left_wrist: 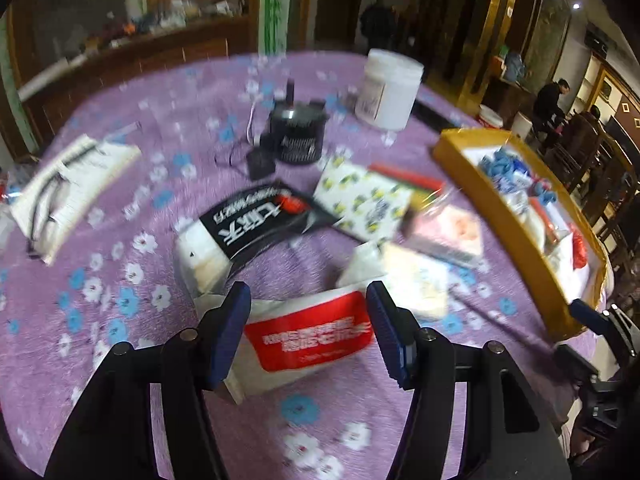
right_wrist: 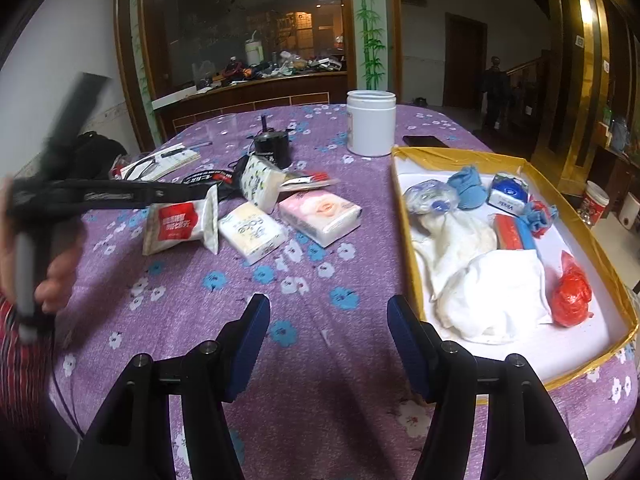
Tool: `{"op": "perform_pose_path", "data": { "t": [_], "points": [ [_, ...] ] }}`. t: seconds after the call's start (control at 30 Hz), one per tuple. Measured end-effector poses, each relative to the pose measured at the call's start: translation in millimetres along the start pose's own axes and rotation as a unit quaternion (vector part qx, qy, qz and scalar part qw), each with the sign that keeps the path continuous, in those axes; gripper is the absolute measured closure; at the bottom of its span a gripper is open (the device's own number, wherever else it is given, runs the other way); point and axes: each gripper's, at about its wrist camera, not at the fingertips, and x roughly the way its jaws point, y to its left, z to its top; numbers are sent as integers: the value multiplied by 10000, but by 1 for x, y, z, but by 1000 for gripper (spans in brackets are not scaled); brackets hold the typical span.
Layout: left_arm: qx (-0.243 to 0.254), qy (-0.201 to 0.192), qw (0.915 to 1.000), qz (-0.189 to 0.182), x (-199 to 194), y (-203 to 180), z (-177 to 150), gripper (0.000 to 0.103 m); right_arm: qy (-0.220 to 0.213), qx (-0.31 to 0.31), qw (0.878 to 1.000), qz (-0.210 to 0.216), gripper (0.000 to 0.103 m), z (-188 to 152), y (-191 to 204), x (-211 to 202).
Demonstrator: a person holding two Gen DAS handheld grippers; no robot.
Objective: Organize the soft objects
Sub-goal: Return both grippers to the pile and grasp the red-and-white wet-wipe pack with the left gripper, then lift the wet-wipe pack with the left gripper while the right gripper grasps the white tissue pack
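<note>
On the purple flowered tabletop (right_wrist: 320, 280), the left tool (left_wrist: 308, 312) hangs open over the red-and-white tissue pack (left_wrist: 308, 336) without pinching it, while the right tool (right_wrist: 328, 320) gapes empty beside the yellow-rimmed box (right_wrist: 404, 216).

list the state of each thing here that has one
left gripper: jaws open, straddling the red-and-white tissue pack, not pressing it
right gripper: jaws open, nothing between them
white plastic jar: upright, lid on
yellow-rimmed cardboard tray: open, partly filled
pink tissue pack: flat on the cloth
</note>
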Motion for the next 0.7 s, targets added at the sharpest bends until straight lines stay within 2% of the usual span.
{"op": "perform_pose_path", "data": {
  "t": [0.07,0.17,0.2,0.27,0.33,0.4,0.43,0.6,0.7],
  "points": [
    [-103,28,9999,-29,2,7,-2,44,1,-30,10000,9,40,-2,1,-1],
    [21,40,9998,-201,-10,5,-10,40,23,12,10000,22,40,-3,-2,0],
    [72,148,9990,-414,-12,2,-17,40,29,34,10000,25,40,-3,-4,0],
    [220,324,9974,-608,-13,-7,-28,40,55,105,9999,50,40,-3,-7,3],
    [587,398,9968,-369,-12,-22,-43,40,101,170,9997,115,40,-3,-10,6],
    [948,245,9952,81,-16,-36,-54,40,143,200,9996,149,40,-3,-11,9],
    [1058,140,9941,184,-21,-39,-55,40,153,206,9996,154,40,-4,-11,10],
    [1253,-319,9906,455,-39,-39,-36,40,163,223,9995,166,40,-4,-13,10],
    [1732,-186,9831,563,-27,-40,-26,40,163,235,9995,160,40,-5,-13,9]
  ]
}}
